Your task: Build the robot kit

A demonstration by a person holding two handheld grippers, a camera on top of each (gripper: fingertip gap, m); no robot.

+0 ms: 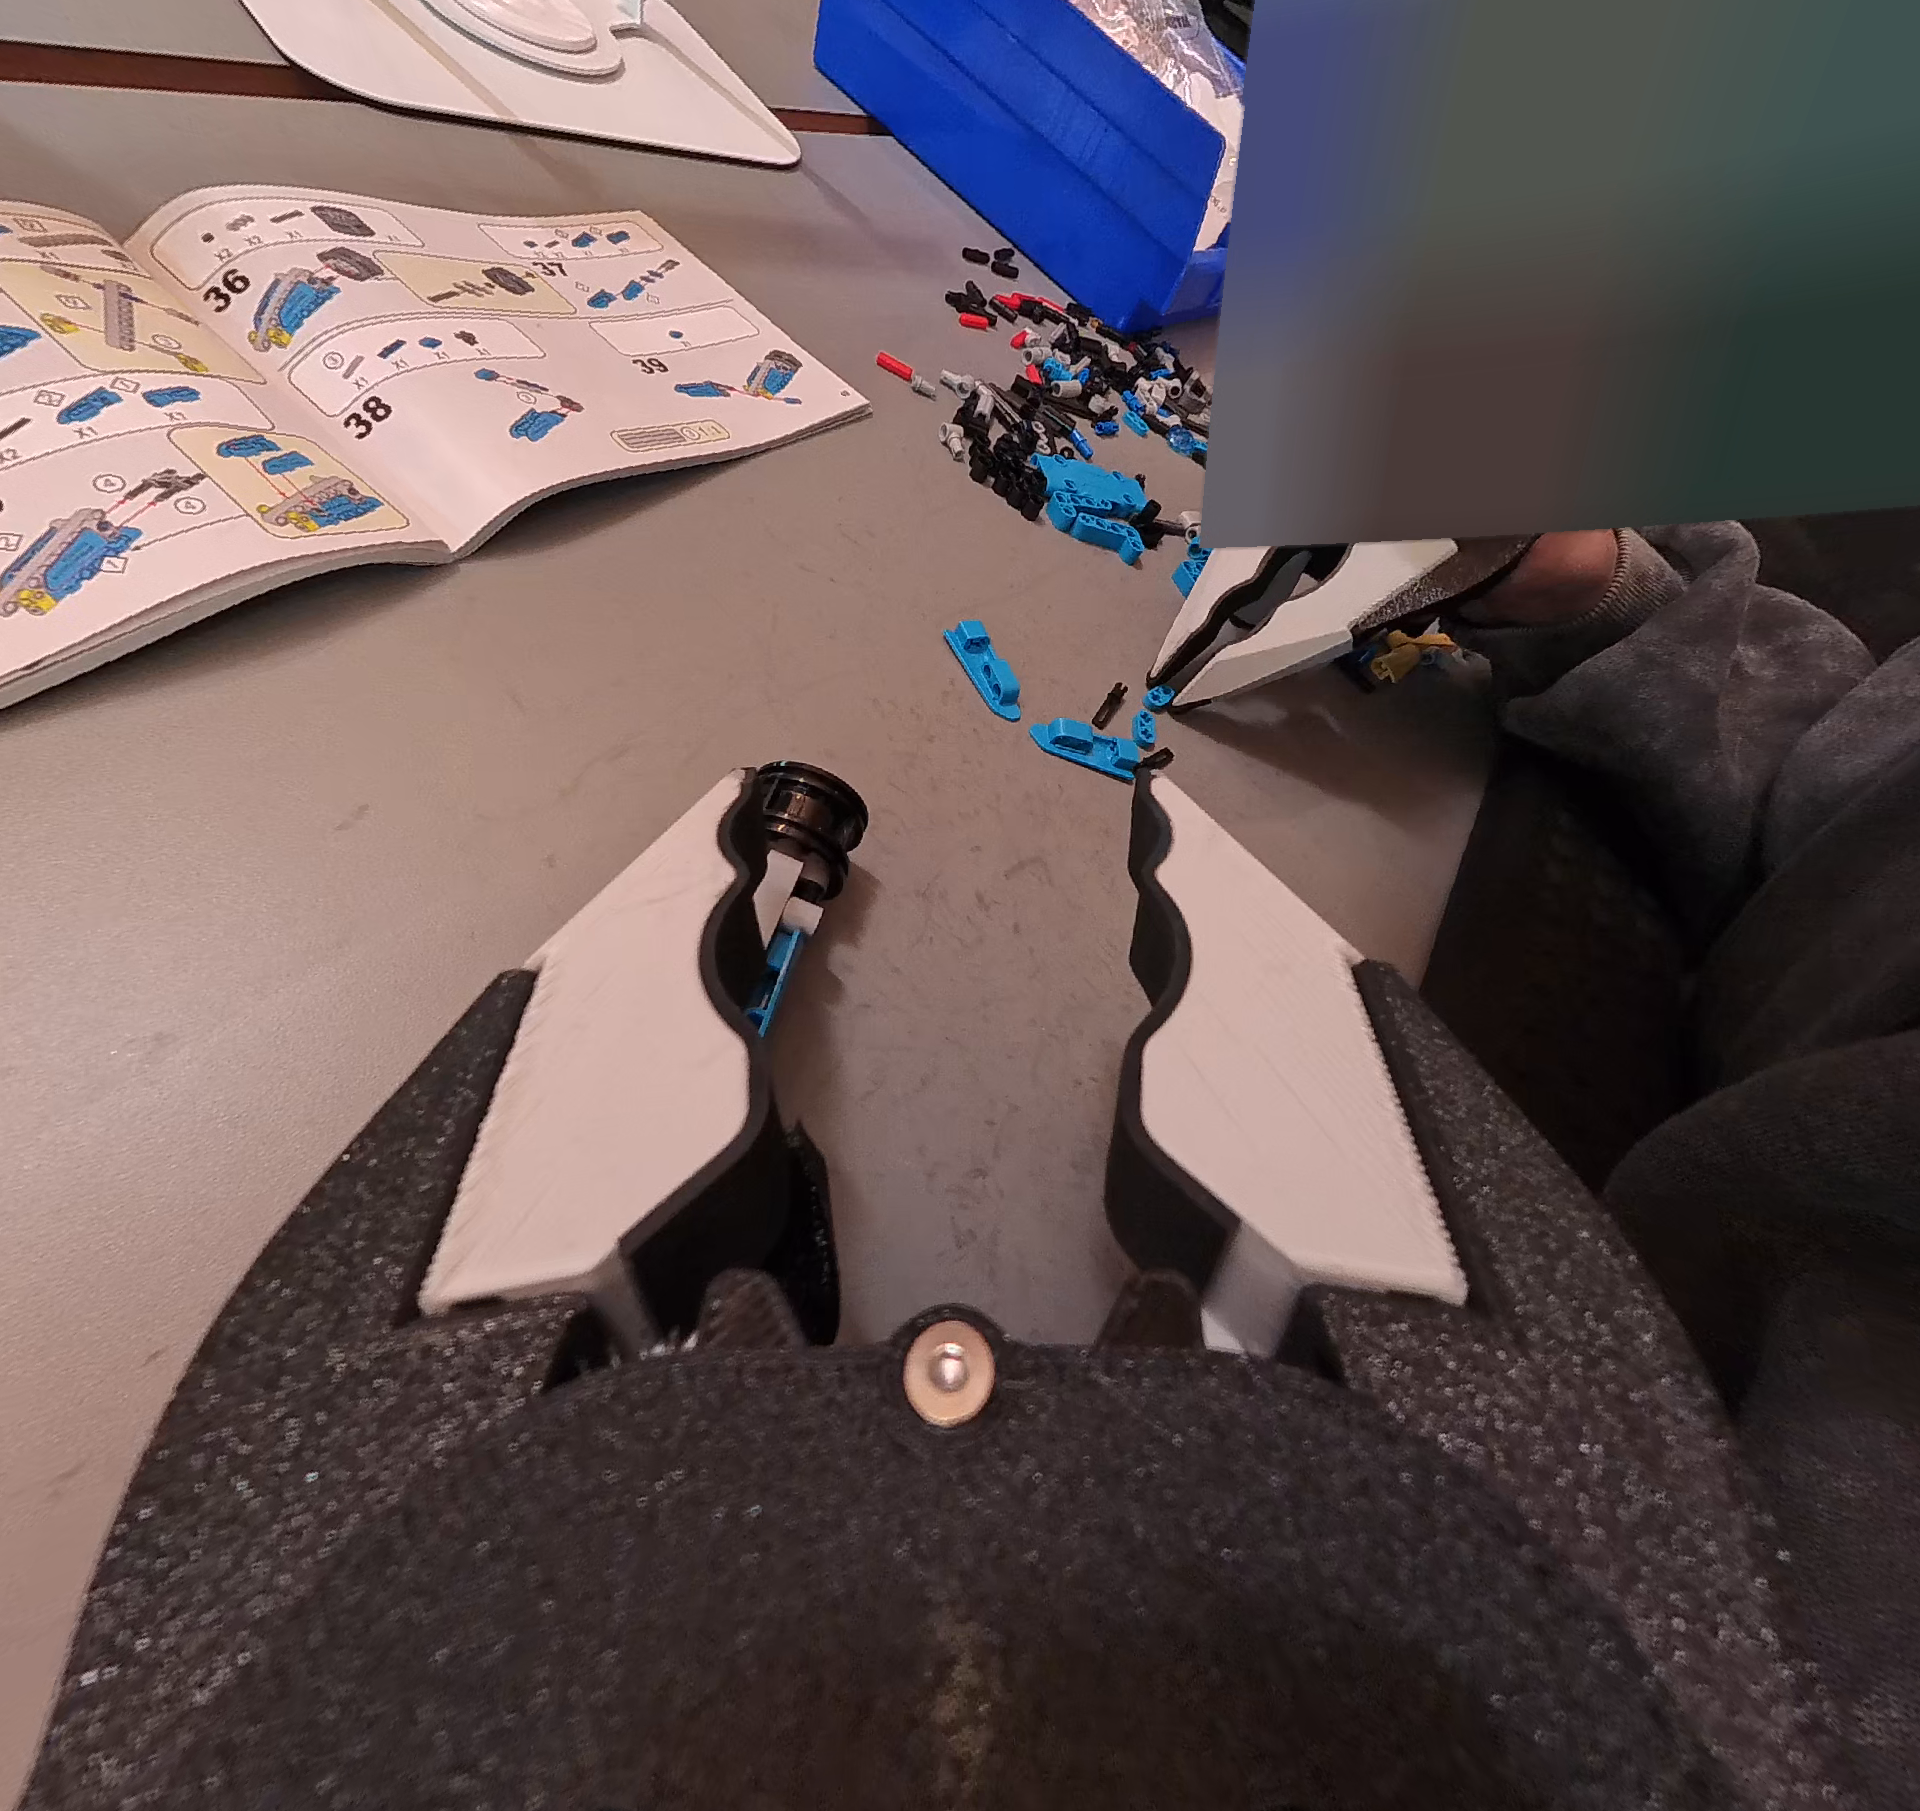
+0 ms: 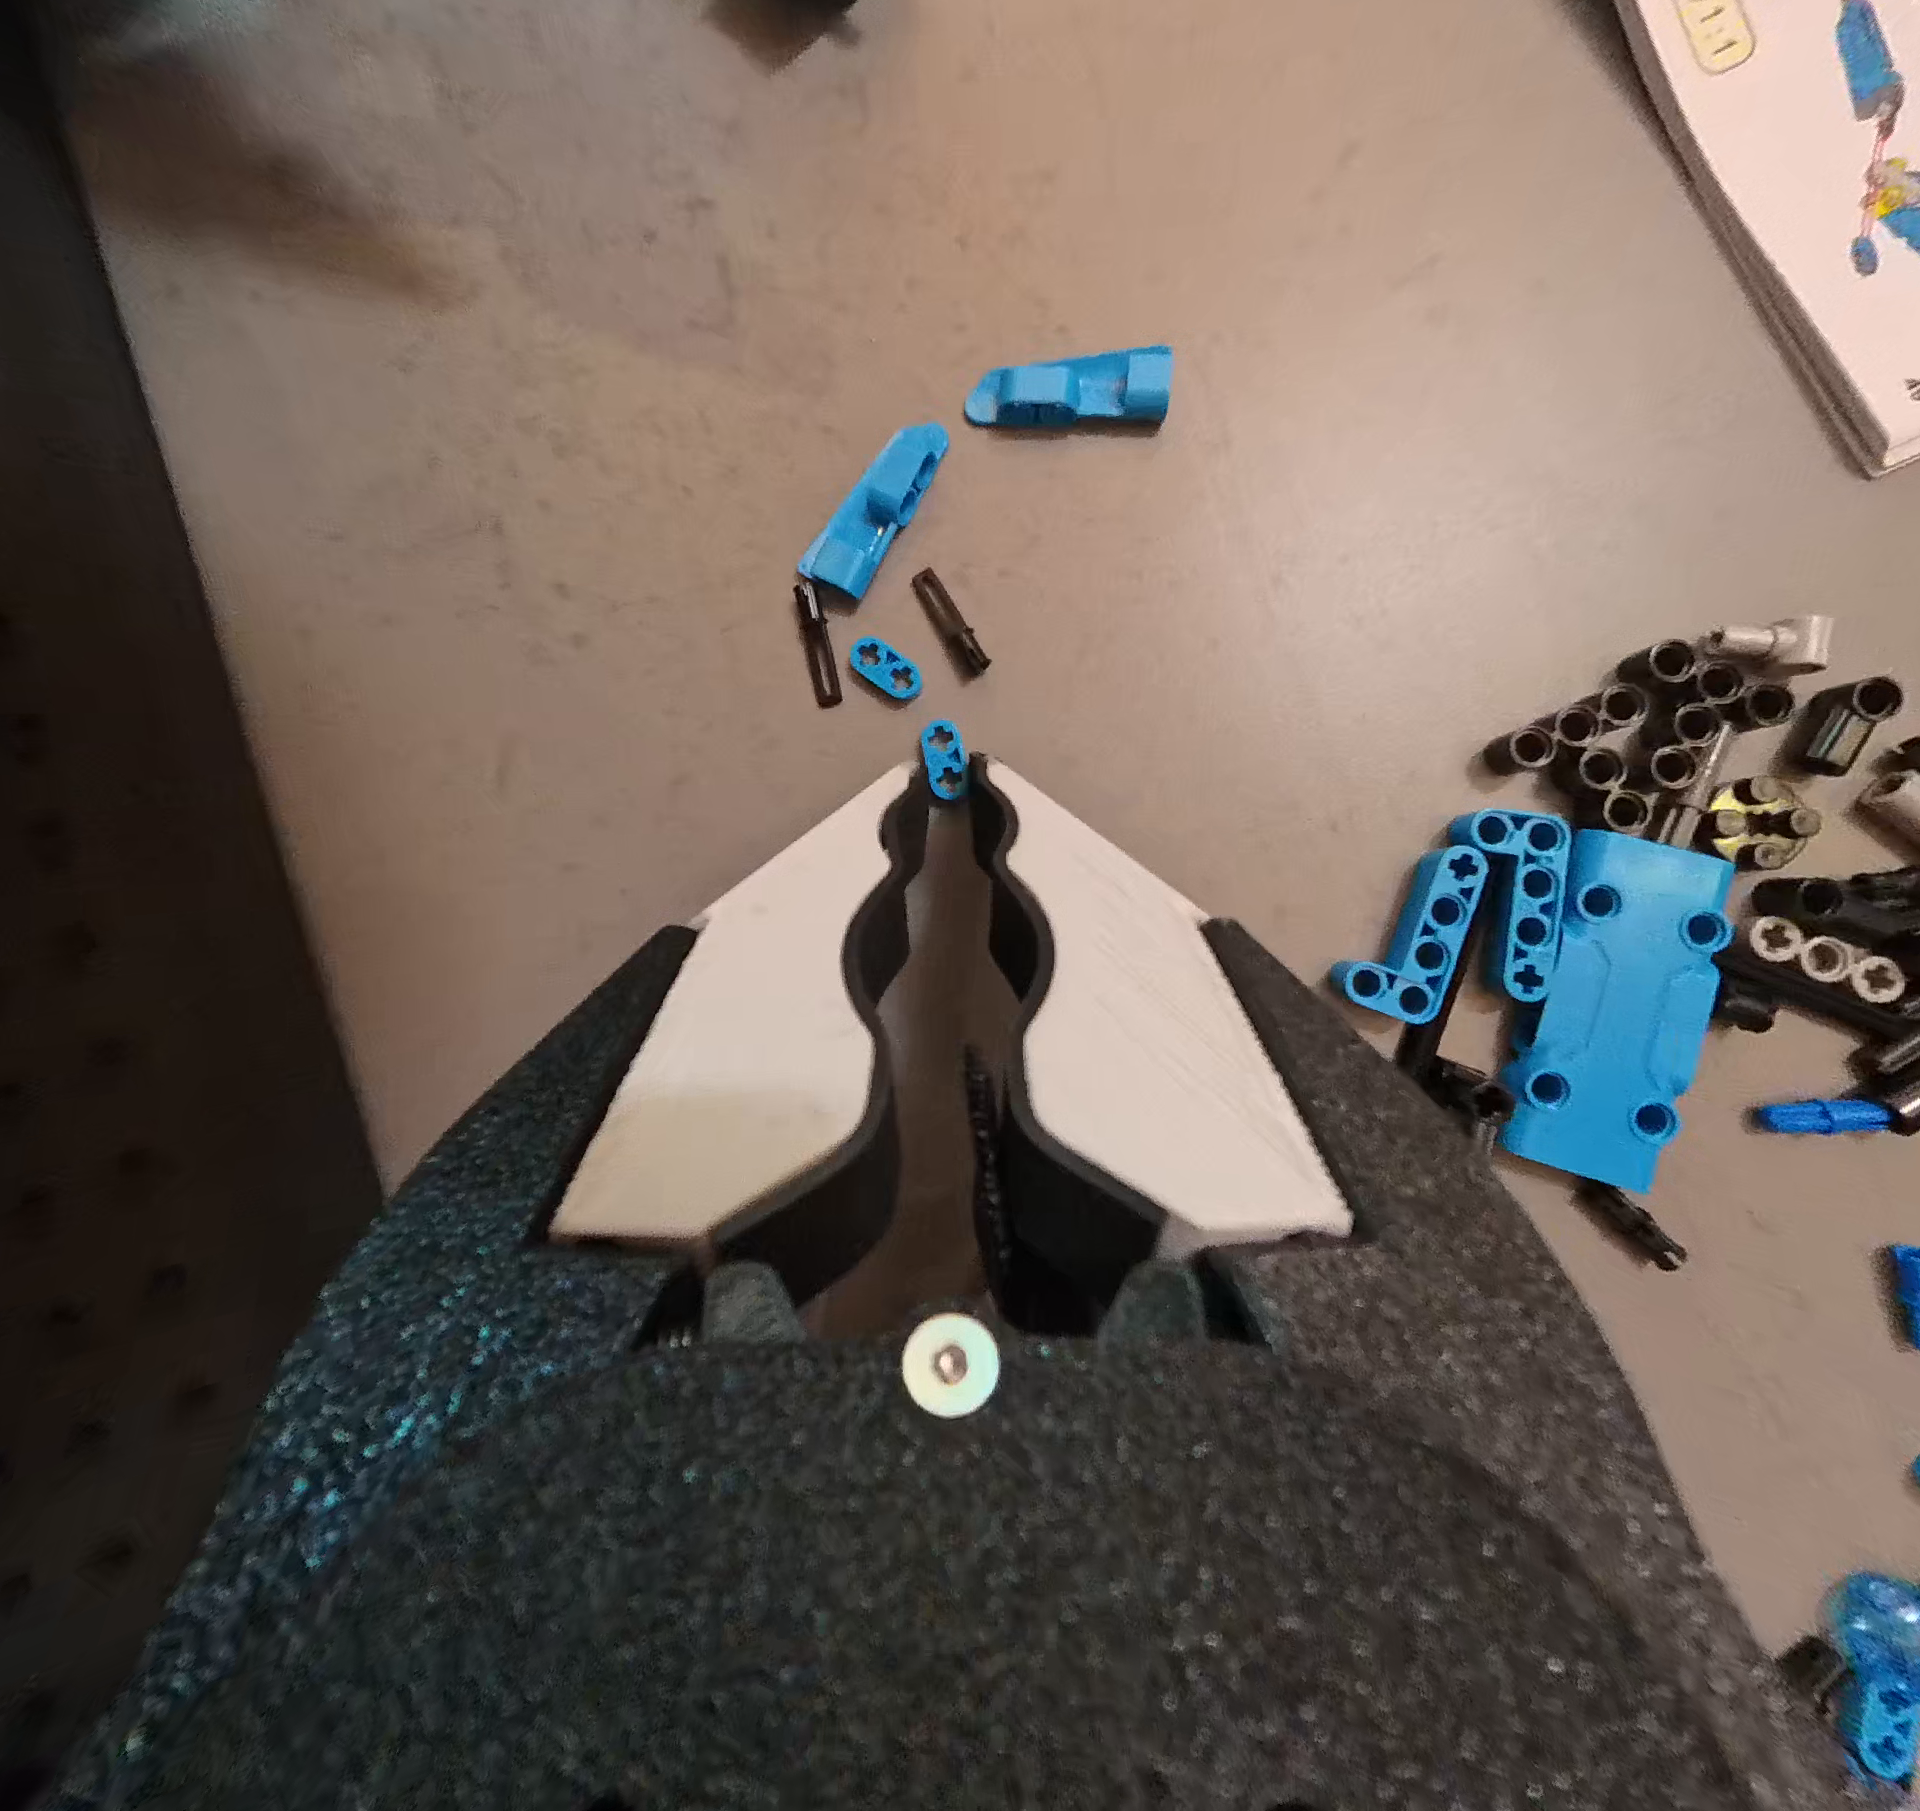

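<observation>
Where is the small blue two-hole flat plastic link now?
In the right wrist view, one small blue two-hole link is pinched between the right gripper tips; another lies just beyond, between two black pins.

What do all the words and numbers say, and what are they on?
I won't copy out writing, only where it stands.
Open instruction booklet: bold black step numbers beside build pictures.
Its pale yellow box: tiny marks, too small to read.
Blue bin, loose bricks: none visible.
Right gripper, shut on small blue link: none.
</observation>
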